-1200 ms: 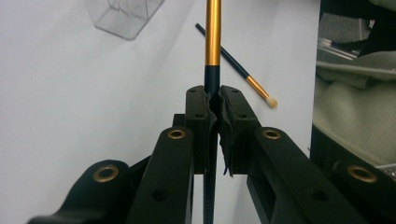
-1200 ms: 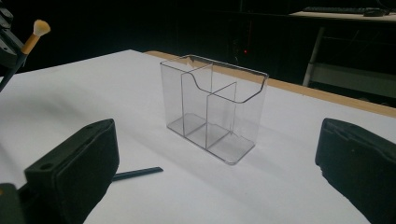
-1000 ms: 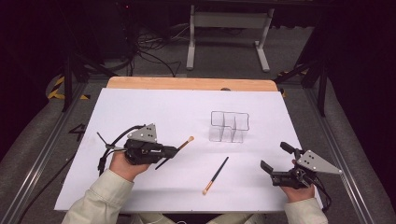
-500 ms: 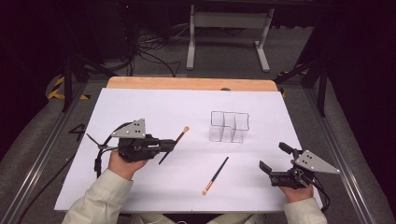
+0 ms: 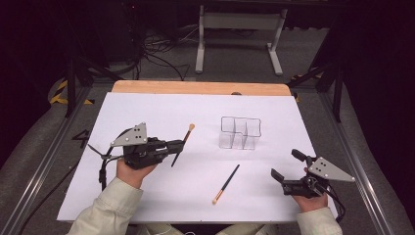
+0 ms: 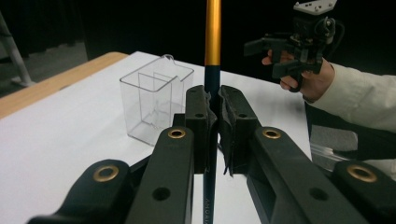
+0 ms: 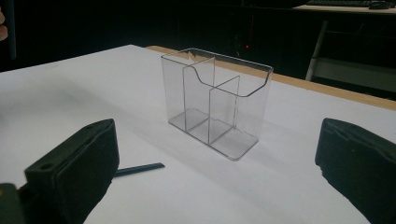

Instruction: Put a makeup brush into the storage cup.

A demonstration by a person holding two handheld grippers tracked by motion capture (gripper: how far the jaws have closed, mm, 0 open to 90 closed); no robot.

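While clamped, slim round brush [image 6: 212,28]

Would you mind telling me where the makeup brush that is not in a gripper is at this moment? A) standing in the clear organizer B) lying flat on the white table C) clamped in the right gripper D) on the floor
B: the second brush lies flat on the white table, in front of the empty clear organizer, while the left gripper is shut on the other brush and the right gripper is open.
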